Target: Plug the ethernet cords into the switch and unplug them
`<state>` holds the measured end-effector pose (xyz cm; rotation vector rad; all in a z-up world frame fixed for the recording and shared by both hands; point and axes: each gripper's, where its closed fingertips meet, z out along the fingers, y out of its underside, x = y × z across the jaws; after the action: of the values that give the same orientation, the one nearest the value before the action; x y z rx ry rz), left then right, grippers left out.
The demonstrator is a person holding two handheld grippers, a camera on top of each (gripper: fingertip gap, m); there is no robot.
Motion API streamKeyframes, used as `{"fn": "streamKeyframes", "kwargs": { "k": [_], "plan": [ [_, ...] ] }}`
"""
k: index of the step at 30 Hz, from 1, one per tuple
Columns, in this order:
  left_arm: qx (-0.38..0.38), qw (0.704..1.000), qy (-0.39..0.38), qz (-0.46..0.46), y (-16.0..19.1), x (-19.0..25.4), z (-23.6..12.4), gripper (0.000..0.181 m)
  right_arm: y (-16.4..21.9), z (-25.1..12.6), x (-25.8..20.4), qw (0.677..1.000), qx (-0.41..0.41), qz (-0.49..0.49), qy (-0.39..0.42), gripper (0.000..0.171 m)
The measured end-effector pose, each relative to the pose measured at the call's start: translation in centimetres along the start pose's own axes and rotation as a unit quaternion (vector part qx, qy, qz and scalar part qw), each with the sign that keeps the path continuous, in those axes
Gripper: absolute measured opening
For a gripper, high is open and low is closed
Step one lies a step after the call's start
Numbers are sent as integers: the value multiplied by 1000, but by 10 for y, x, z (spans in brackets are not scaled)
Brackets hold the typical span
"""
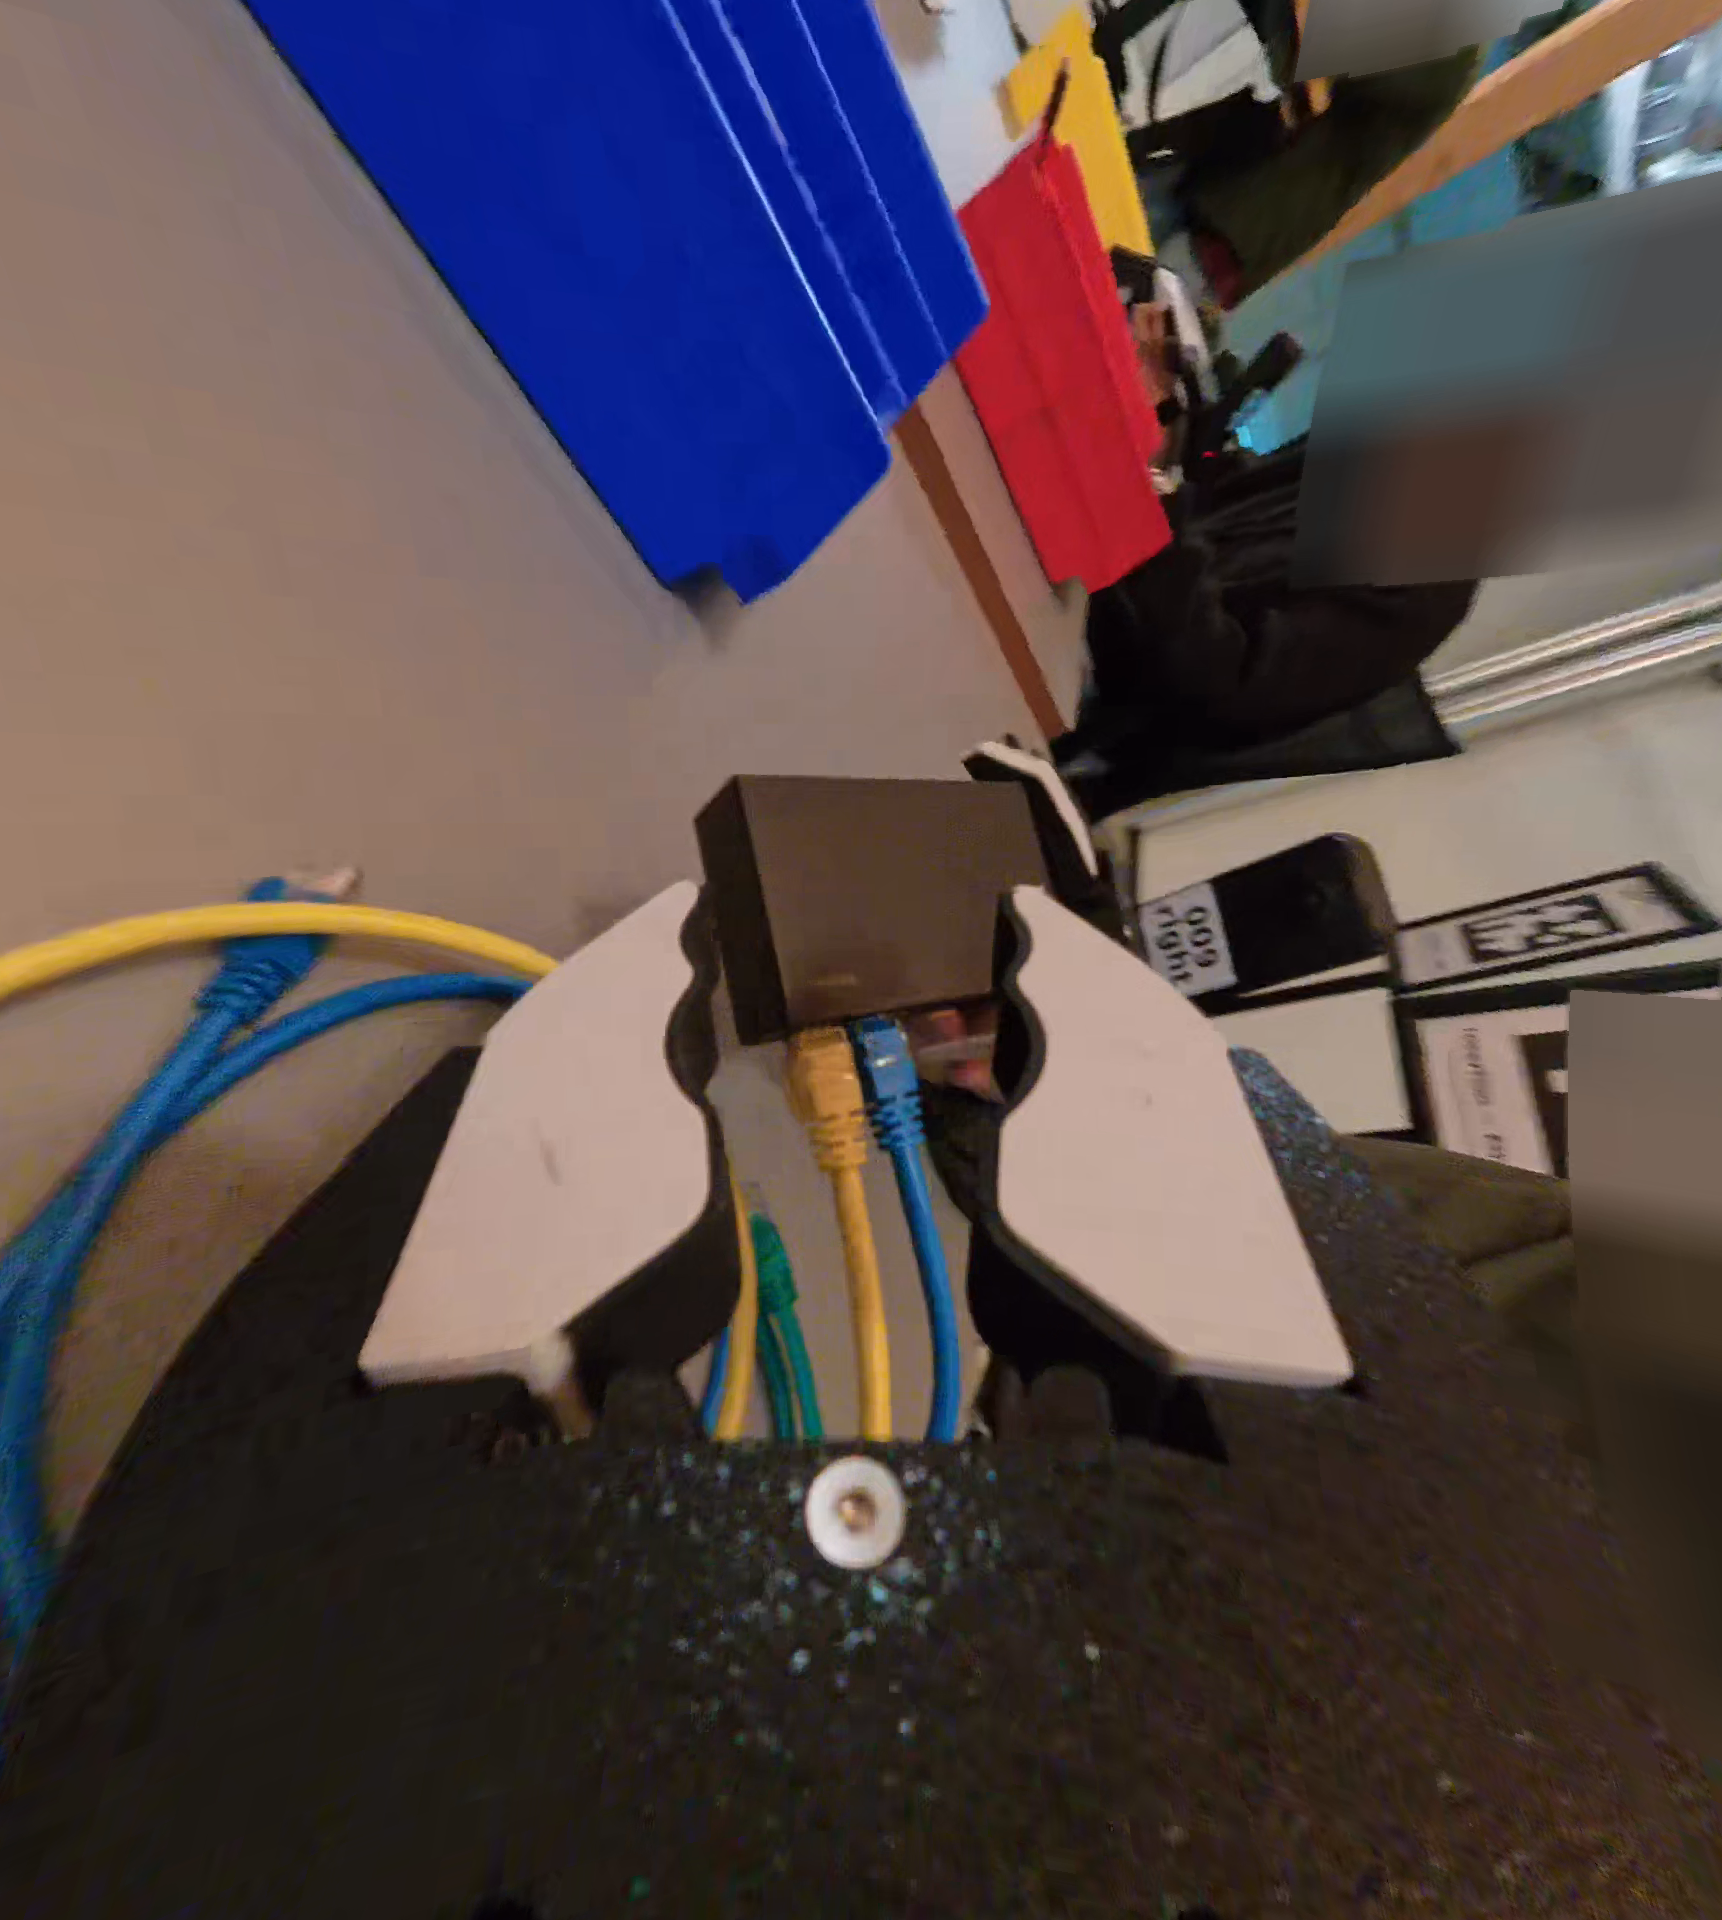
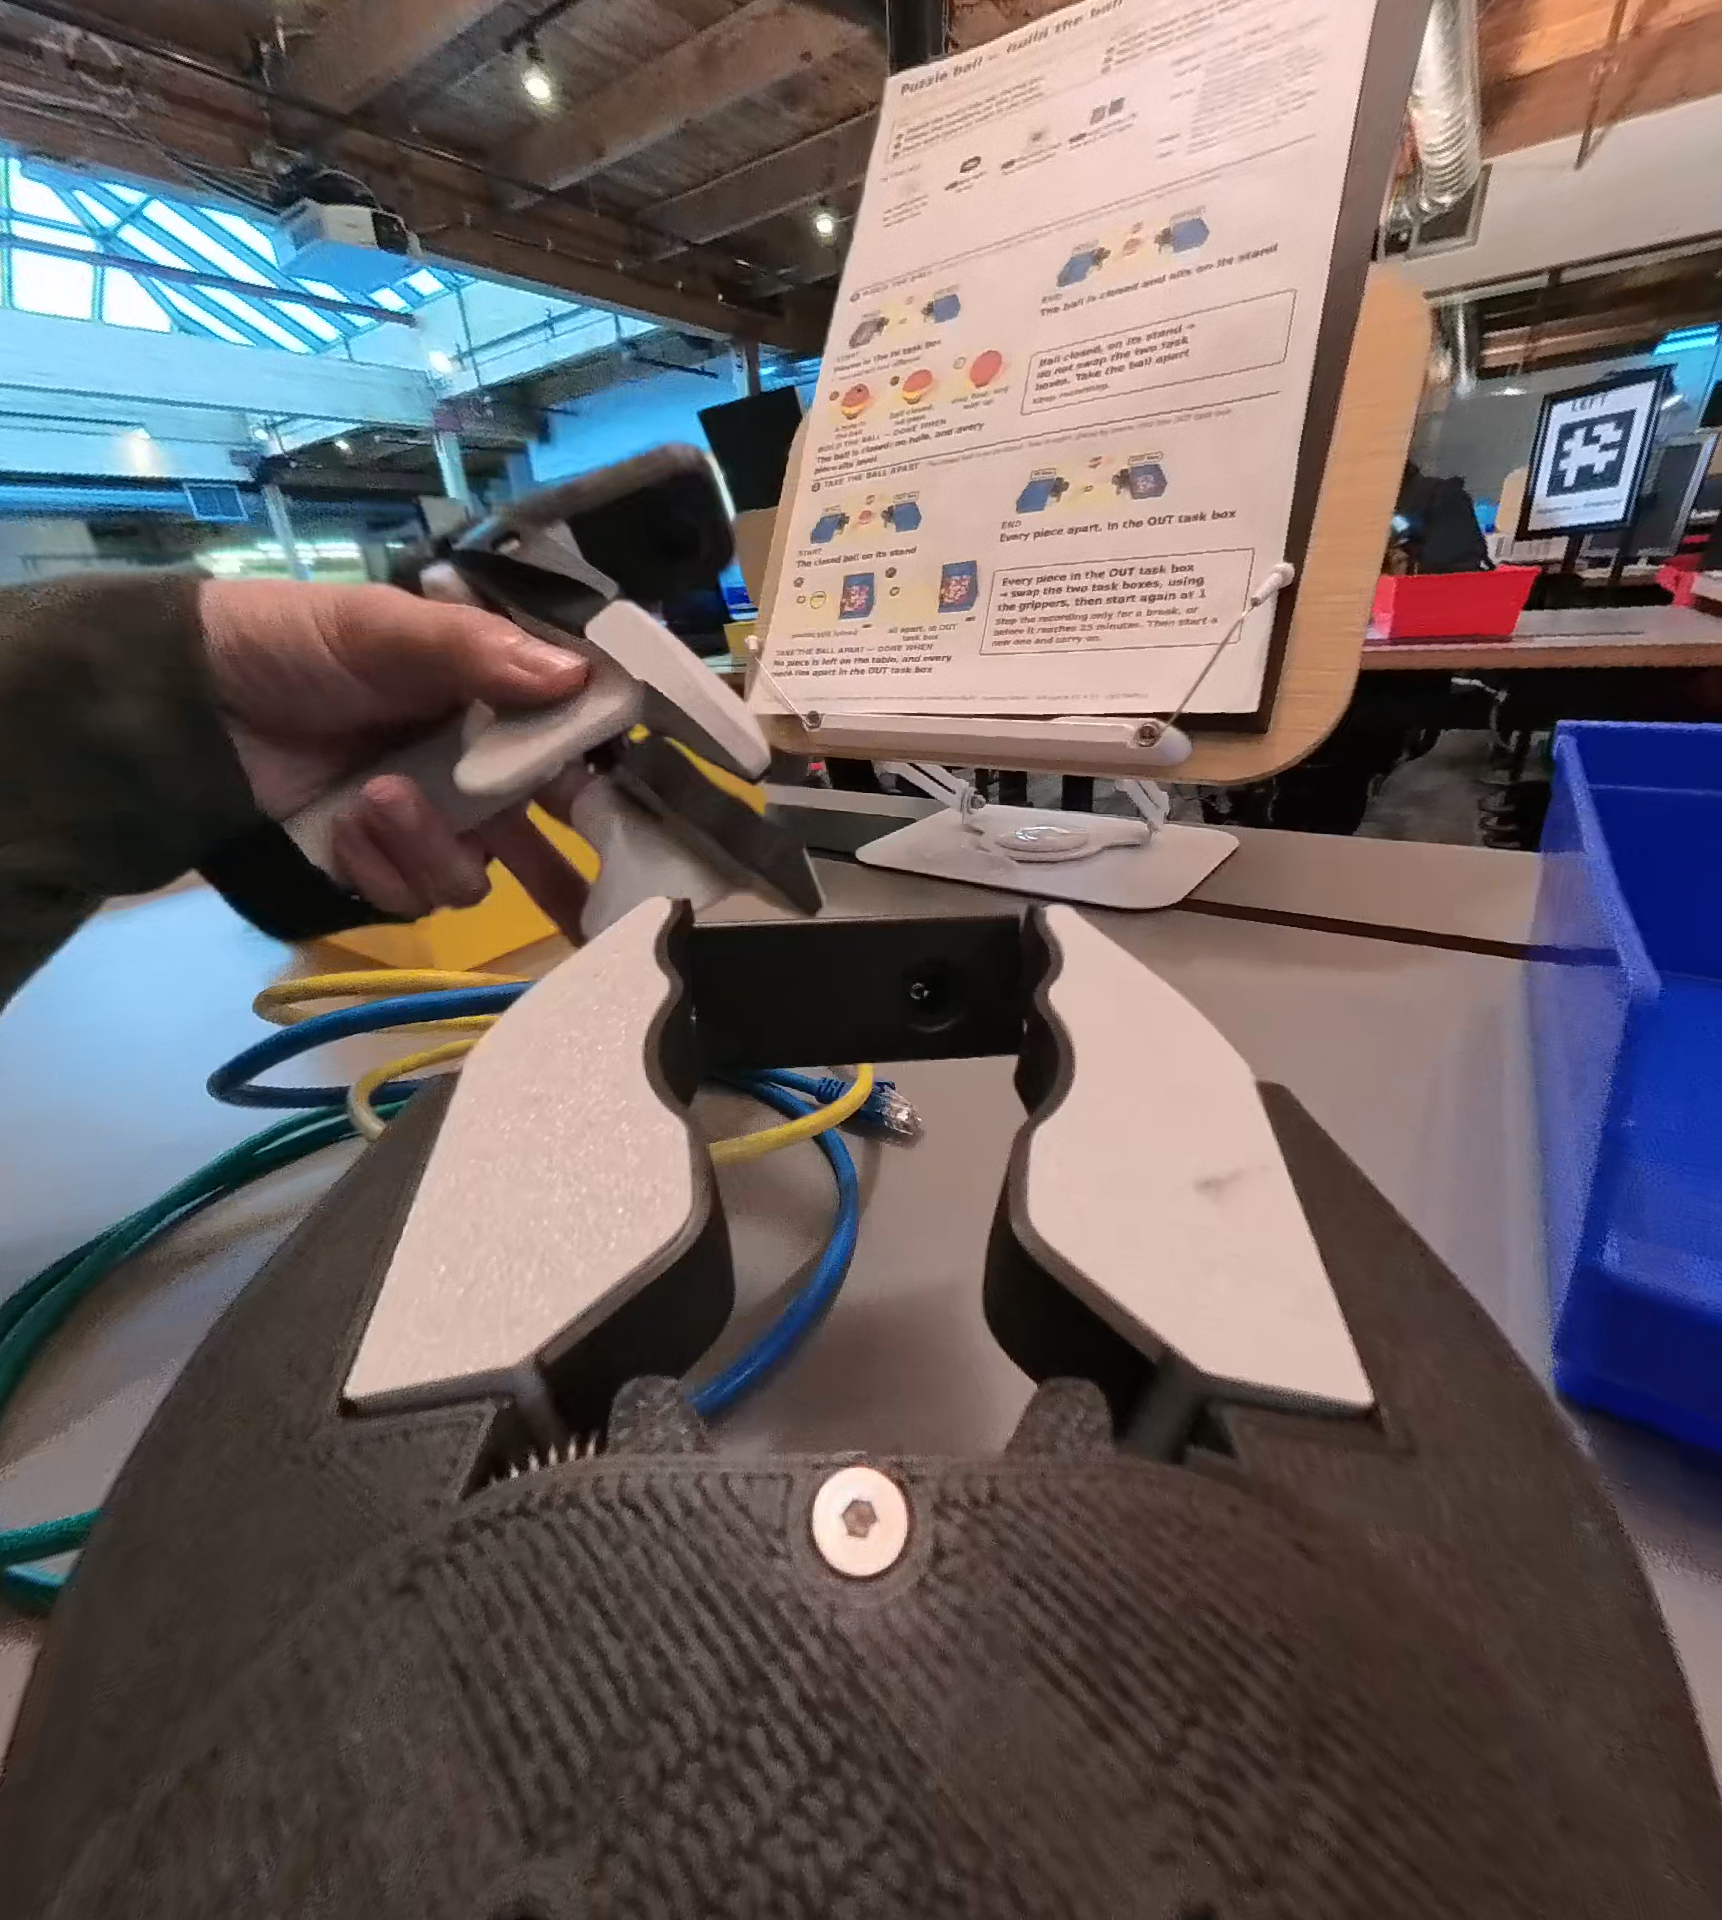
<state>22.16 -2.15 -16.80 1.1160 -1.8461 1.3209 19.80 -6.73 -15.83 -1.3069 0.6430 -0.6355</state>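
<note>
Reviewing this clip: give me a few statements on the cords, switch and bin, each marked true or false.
1. A yellow cord is plugged into the switch. True.
2. The green cord is plugged into the switch. False: its connector lies loose, short of the ports.
3. The switch sits between the jaws of the right gripper. True.
4. In the right wrist view, the blue bin stands left of the switch. False: it stands on the right.
5. A blue cord is plugged in beside the yellow one. True.
</note>
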Motion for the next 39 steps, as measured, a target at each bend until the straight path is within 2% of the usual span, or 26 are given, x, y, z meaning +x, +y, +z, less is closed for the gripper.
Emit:
{"fn": "streamKeyframes", "kwargs": {
  "k": [2,6,8,11,12,18,30,36,39],
  "plan": [
    [-28,998,37,-48,13,-6,7,53,-1,0,-7,1000,4,-13,-20,61],
    [-79,987,112,-83,40,-4,19,59,-2,0,-9,999,12,-19,-24,61],
    [-89,982,147,-84,45,4,22,52,-3,-1,-10,999,14,-17,-32,61],
    [-51,982,160,-83,28,8,12,35,0,-1,-8,999,-2,-22,-45,60],
    [-44,982,160,-84,23,11,8,30,2,-1,-9,998,-12,-27,-52,60],
    [-78,992,92,-50,20,19,-3,28,6,2,-17,996,-22,-54,-63,61],
    [-129,989,63,-41,25,21,-2,27,5,3,-16,997,-21,-46,-62,64],
    [-155,985,59,-36,29,23,-10,27,10,5,-23,994,-37,-73,-71,69],
    [-163,985,44,-34,31,20,-12,27,8,5,-25,993,-23,-95,-64,66]
  ]
}}
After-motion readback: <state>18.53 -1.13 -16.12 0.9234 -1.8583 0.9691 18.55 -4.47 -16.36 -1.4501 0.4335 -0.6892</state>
